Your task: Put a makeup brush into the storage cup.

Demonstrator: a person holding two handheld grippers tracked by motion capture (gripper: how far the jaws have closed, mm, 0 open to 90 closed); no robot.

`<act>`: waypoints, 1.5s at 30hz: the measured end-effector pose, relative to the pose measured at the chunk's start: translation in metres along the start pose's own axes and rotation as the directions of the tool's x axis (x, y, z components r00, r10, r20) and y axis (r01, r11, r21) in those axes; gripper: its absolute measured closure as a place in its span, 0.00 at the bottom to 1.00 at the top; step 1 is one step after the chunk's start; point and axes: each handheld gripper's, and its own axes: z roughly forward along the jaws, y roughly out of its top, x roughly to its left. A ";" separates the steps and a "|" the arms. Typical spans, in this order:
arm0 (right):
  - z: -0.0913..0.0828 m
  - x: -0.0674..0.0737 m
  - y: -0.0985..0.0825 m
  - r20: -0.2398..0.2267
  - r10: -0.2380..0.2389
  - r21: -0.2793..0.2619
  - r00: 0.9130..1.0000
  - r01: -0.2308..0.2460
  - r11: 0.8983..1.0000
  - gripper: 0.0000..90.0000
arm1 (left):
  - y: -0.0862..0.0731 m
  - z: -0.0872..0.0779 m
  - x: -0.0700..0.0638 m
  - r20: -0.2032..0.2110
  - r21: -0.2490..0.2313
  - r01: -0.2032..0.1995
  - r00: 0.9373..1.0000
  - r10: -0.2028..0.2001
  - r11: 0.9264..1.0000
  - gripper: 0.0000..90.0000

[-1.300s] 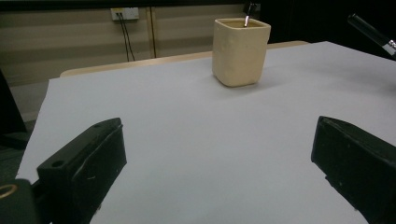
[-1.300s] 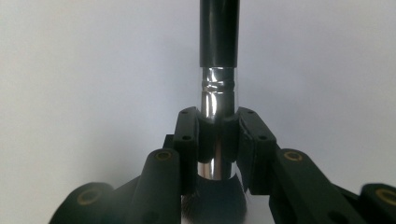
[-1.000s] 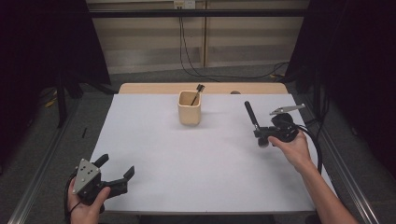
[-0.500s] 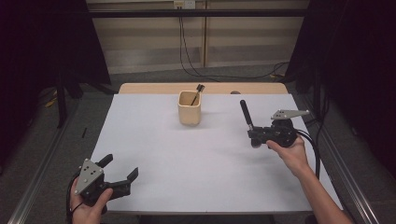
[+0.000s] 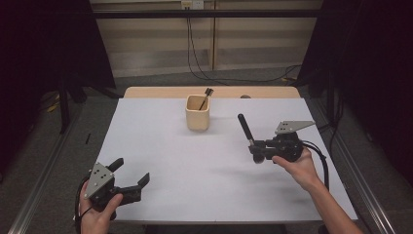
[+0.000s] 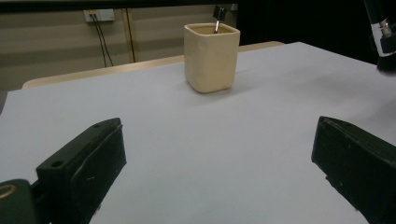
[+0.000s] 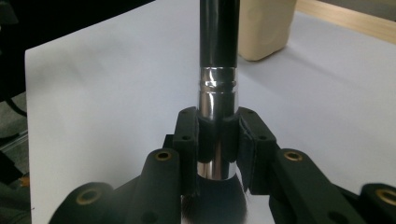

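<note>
The brush (image 5: 246, 129) is sitting clamped between the jaws of the right gripper (image 5: 258, 151), which are pinching its chrome ferrule (image 7: 216, 116); the bristle head is lying behind the jaws, toward the hand, and the black handle is sticking out ahead of them, slanting up and away over the white surface (image 5: 160, 146). Ahead of the jaws and off to one side, well apart from the handle tip, the cup (image 5: 197, 112) is standing upright with another dark-tipped tool (image 5: 206, 96) leaning inside it. Judging by this, the carry toward the cup is under way; the next move is calling for swinging the handle end over the cup's mouth, tipping the brush more upright, lowering it in and only then letting the jaws part. The left gripper (image 5: 132, 176) is resting at the near edge with its jaws standing wide apart around nothing, the cup far ahead between them. Compared with a second ago, the right gripper is sitting closer to the cup and the middle of the surface, brush unchanged in its grip, while the left has barely shifted.
</note>
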 end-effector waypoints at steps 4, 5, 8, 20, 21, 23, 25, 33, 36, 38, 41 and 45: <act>0.004 0.004 0.002 -0.024 0.011 -0.002 1.000 -0.011 1.000 0.79 | 0.002 0.004 -0.002 0.020 0.008 -0.002 1.000 0.002 1.000 0.03; 0.005 0.006 0.002 -0.031 0.011 -0.003 0.999 -0.011 1.000 0.79 | 0.002 0.005 -0.003 0.026 0.010 -0.007 1.000 0.007 1.000 0.03; 0.006 0.011 0.006 -0.051 -0.009 -0.004 0.999 0.008 1.000 0.79 | 0.005 0.009 -0.006 0.050 0.013 -0.019 0.999 0.019 1.000 0.03; 0.022 0.034 0.018 -0.141 -0.072 0.034 0.987 0.077 0.996 0.79 | 0.017 0.041 -0.033 0.216 0.003 -0.065 0.974 0.063 0.998 0.03; 0.023 0.035 0.019 -0.148 -0.074 0.040 0.986 0.081 0.996 0.79 | 0.017 0.043 -0.035 0.233 0.002 -0.057 0.971 0.055 0.998 0.03; 0.027 0.038 0.020 -0.162 -0.086 0.053 0.983 0.095 0.994 0.79 | 0.017 0.047 -0.039 0.252 0.011 -0.070 0.965 0.065 0.997 0.03; 0.031 0.041 0.021 -0.175 -0.099 0.066 0.980 0.112 0.991 0.79 | 0.016 0.051 -0.042 0.276 0.015 -0.068 0.959 0.061 0.998 0.03; 0.040 0.056 0.033 -0.245 -0.150 0.135 0.958 0.187 0.973 0.79 | 0.025 0.059 -0.050 0.322 0.011 -0.112 0.941 0.102 0.994 0.03; 0.043 0.059 0.038 -0.263 -0.176 0.162 0.949 0.223 0.961 0.79 | 0.027 0.062 -0.052 0.336 0.010 -0.125 0.935 0.115 0.992 0.03; 0.045 0.060 0.040 -0.269 -0.187 0.183 0.945 0.241 0.953 0.79 | 0.029 0.064 -0.054 0.343 0.013 -0.135 0.931 0.122 0.991 0.03; 0.047 0.061 0.044 -0.285 -0.201 0.208 0.937 0.266 0.941 0.79 | 0.030 0.065 -0.057 0.368 0.021 -0.123 0.924 0.107 0.992 0.03; 0.049 0.065 0.048 -0.314 -0.226 0.252 0.922 0.310 0.917 0.79 | 0.031 0.065 -0.062 0.369 0.021 -0.160 0.919 0.141 0.987 0.03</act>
